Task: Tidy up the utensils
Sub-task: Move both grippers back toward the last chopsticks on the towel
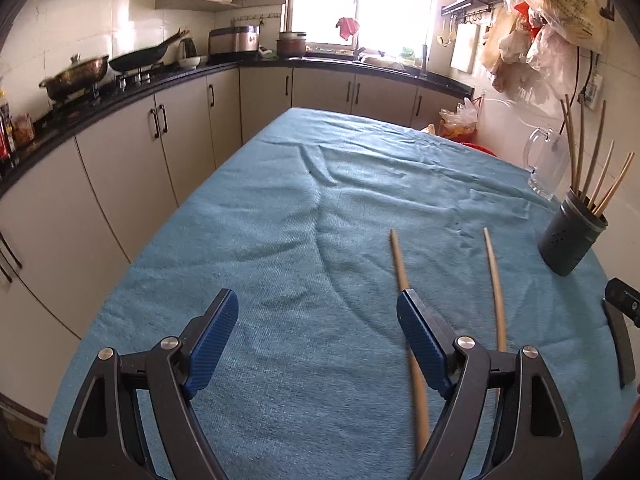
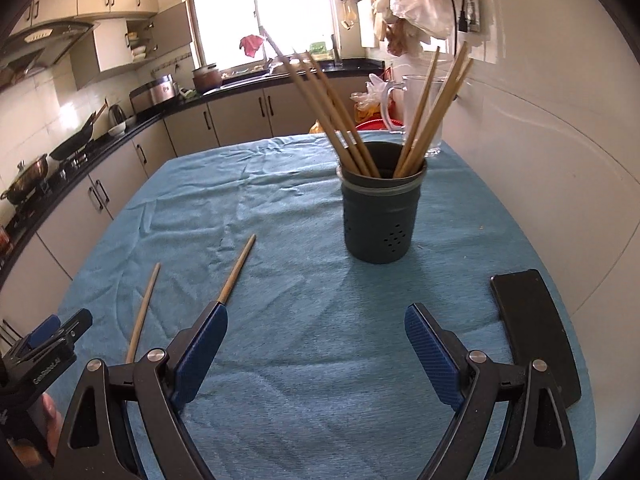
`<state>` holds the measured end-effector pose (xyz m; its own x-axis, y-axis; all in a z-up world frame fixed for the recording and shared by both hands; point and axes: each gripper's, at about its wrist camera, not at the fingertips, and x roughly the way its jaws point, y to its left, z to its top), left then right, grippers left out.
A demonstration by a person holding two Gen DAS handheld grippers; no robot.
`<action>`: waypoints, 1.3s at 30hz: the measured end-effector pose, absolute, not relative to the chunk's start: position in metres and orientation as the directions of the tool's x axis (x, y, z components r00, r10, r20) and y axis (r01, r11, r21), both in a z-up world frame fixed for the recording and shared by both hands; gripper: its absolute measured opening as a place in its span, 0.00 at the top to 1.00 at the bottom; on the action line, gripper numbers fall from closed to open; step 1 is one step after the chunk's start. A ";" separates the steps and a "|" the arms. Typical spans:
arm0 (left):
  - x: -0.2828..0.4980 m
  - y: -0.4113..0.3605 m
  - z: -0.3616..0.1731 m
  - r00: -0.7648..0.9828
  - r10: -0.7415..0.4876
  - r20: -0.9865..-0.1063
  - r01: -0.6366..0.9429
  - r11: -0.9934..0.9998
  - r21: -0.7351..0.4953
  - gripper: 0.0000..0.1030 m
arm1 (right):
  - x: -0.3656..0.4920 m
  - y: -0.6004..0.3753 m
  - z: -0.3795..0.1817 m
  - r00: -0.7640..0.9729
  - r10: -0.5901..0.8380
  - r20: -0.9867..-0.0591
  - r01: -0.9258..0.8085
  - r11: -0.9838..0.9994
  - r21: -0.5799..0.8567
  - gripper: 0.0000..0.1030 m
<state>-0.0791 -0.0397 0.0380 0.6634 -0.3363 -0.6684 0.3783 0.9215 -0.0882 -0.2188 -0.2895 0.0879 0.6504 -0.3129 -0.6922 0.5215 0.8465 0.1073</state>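
Left hand-held gripper (image 1: 317, 318) jaws apart, nothing held, right hand-held gripper (image 2: 316, 330) likewise apart w/ nothing, two loose chopsticks (image 1: 495, 280) on tabletop (image 1: 260, 240), dark holder (image 2: 382, 216) at 12 o'clock of right gripper, glass mug (image 1: 546, 162) behind it.

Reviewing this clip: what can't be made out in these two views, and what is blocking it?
- Near ends of the two loose wooden chopsticks on the blue cloth: hidden behind the open left gripper; the open right gripper hides them in the right wrist view.
- Lower ends of the chopsticks standing in the dark perforated holder: hidden by its wall.
- Clear glass mug: its contents unreadable, washed out.
- Flat black object: identity unclear.
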 end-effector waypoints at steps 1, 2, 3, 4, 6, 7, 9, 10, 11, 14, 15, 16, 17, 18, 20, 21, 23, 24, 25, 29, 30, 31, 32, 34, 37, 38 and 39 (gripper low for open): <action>-0.077 -0.038 0.036 0.660 -0.335 -0.673 0.372 0.923 -0.094 0.22 | -0.218 -0.288 0.087 0.650 -0.312 -0.693 0.519 0.848 0.105 0.10; -0.075 -0.036 0.034 0.655 -0.338 -0.676 0.368 0.924 -0.105 0.22 | -0.216 -0.286 0.087 0.649 -0.312 -0.694 0.516 0.850 0.101 0.10; -0.073 -0.034 0.033 0.649 -0.346 -0.678 0.367 0.923 -0.121 0.22 | -0.214 -0.285 0.087 0.649 -0.309 -0.695 0.513 0.852 0.101 0.10; -0.073 -0.033 0.032 0.646 -0.350 -0.678 0.365 0.922 -0.127 0.22 | -0.211 -0.285 0.086 0.650 -0.297 -0.699 0.507 0.855 0.108 0.09; -0.070 -0.031 0.030 0.638 -0.356 -0.683 0.361 0.922 -0.144 0.22 | -0.205 -0.286 0.086 0.653 -0.259 -0.712 0.492 0.860 0.138 0.10; -0.070 -0.030 0.029 0.633 -0.360 -0.686 0.360 0.921 -0.151 0.22 | -0.202 -0.288 0.085 0.655 -0.229 -0.720 0.483 0.860 0.166 0.12; -0.069 -0.029 0.029 0.630 -0.365 -0.686 0.351 0.921 -0.167 0.22 | -0.192 -0.294 0.082 0.652 -0.168 -0.740 0.467 0.857 0.217 0.20; -0.068 -0.027 0.028 0.629 -0.368 -0.685 0.349 0.921 -0.174 0.22 | -0.186 -0.297 0.080 0.647 -0.140 -0.750 0.461 0.855 0.238 0.22; -0.068 -0.026 0.028 0.627 -0.371 -0.685 0.348 0.920 -0.180 0.22 | -0.180 -0.301 0.077 0.639 -0.110 -0.762 0.462 0.846 0.266 0.29; -0.068 -0.024 0.027 0.623 -0.385 -0.681 0.347 0.916 -0.200 0.22 | -0.160 -0.314 0.065 0.609 -0.026 -0.793 0.485 0.803 0.346 0.46; -0.067 -0.023 0.027 0.623 -0.389 -0.679 0.347 0.915 -0.206 0.22 | -0.154 -0.316 0.062 0.601 -0.005 -0.799 0.490 0.793 0.363 0.50; -0.068 -0.023 0.027 0.623 -0.391 -0.678 0.346 0.914 -0.210 0.22 | -0.147 -0.317 0.059 0.589 0.012 -0.808 0.496 0.784 0.373 0.50; -0.068 -0.023 0.027 0.621 -0.393 -0.678 0.347 0.914 -0.212 0.22 | -0.138 -0.317 0.056 0.577 0.026 -0.816 0.496 0.783 0.376 0.51; -0.067 -0.023 0.027 0.620 -0.394 -0.679 0.347 0.913 -0.213 0.22 | -0.131 -0.316 0.053 0.568 0.030 -0.822 0.495 0.785 0.371 0.53; -0.067 -0.023 0.027 0.614 -0.404 -0.678 0.353 0.909 -0.222 0.22 | -0.114 -0.311 0.048 0.548 0.032 -0.836 0.496 0.792 0.356 0.59; -0.067 -0.023 0.027 0.615 -0.406 -0.676 0.353 0.908 -0.224 0.22 | -0.107 -0.310 0.046 0.540 0.034 -0.841 0.496 0.795 0.350 0.61; -0.068 -0.024 0.027 0.615 -0.408 -0.675 0.355 0.907 -0.225 0.22 | -0.091 -0.307 0.039 0.507 0.033 -0.861 0.505 0.799 0.328 0.63; -0.068 -0.024 0.027 0.614 -0.410 -0.674 0.356 0.907 -0.227 0.22 | -0.086 -0.307 0.037 0.499 0.031 -0.866 0.509 0.798 0.322 0.64; -0.068 -0.024 0.027 0.614 -0.411 -0.674 0.356 0.906 -0.228 0.22 | -0.080 -0.306 0.035 0.493 0.029 -0.870 0.508 0.802 0.315 0.65; -0.067 -0.024 0.027 0.611 -0.414 -0.674 0.357 0.905 -0.232 0.22 | -0.059 -0.301 0.024 0.443 0.010 -0.896 0.507 0.822 0.259 0.78; -0.067 -0.024 0.027 0.611 -0.414 -0.674 0.357 0.905 -0.232 0.22 | -0.057 -0.300 0.022 0.433 0.012 -0.901 0.509 0.822 0.255 0.79; -0.067 -0.024 0.027 0.611 -0.414 -0.675 0.357 0.905 -0.231 0.22 | -0.054 -0.299 0.019 0.424 0.015 -0.905 0.512 0.821 0.253 0.79; -0.067 -0.024 0.027 0.610 -0.414 -0.676 0.357 0.905 -0.232 0.22 | -0.054 -0.297 0.019 0.427 0.003 -0.904 0.511 0.824 0.243 0.80; -0.067 -0.025 0.026 0.609 -0.410 -0.679 0.355 0.906 -0.229 0.22 | -0.051 -0.291 0.018 0.424 0.002 -0.906 0.483 0.845 0.228 0.89; -0.068 -0.028 0.027 0.610 -0.392 -0.688 0.351 0.913 -0.209 0.22 | -0.052 -0.280 0.019 0.436 -0.001 -0.900 0.440 0.873 0.213 0.92; -0.068 -0.031 0.027 0.606 -0.388 -0.694 0.354 0.913 -0.201 0.22 | -0.056 -0.279 0.019 0.443 0.007 -0.896 0.433 0.874 0.221 0.93; -0.068 -0.033 0.027 0.600 -0.387 -0.700 0.360 0.912 -0.196 0.22 | -0.060 -0.278 0.021 0.455 0.016 -0.890 0.427 0.873 0.234 0.93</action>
<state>-0.0680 -0.0333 0.0274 0.6001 -0.3871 -0.7000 0.3603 0.9121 -0.1956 -0.0596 -0.2775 0.0210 0.4552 0.0156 -0.8903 0.4272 0.8734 0.2337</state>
